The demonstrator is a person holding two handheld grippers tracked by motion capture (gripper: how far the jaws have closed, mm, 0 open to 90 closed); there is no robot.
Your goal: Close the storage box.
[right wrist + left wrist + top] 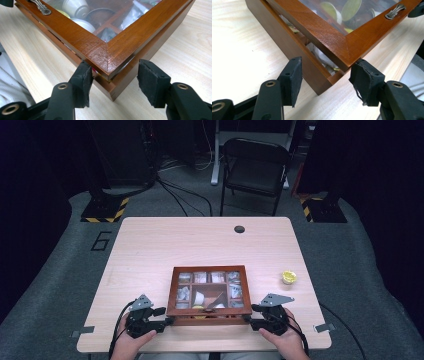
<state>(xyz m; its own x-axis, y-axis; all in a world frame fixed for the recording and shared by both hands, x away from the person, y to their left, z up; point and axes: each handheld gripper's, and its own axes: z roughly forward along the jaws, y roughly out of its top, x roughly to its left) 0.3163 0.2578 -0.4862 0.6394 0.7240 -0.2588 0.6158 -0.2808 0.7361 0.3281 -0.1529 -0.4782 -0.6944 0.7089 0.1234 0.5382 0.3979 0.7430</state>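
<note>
A brown wooden box (208, 312) with a glass lid and several compartments lies near the table's front edge. Its lid (329, 37) stands slightly ajar above the base. My left gripper (325, 75) straddles the front left corner, and its right pad (363, 77) touches the lid's corner tip. The left pad (294, 75) sits close beside the base wall. My right gripper (113, 80) straddles the front right corner. Its left pad (85, 77) is tucked at the gap under the lid's front edge, and its right pad (148, 80) stands off the side wall. A metal handle (41, 7) sits on the lid's front.
A small yellow round object (289, 277) lies on the table to the right of the box. The wooden table (150, 250) has a dark hole (239, 229) near its far edge. A black folding chair (255, 167) stands beyond the table.
</note>
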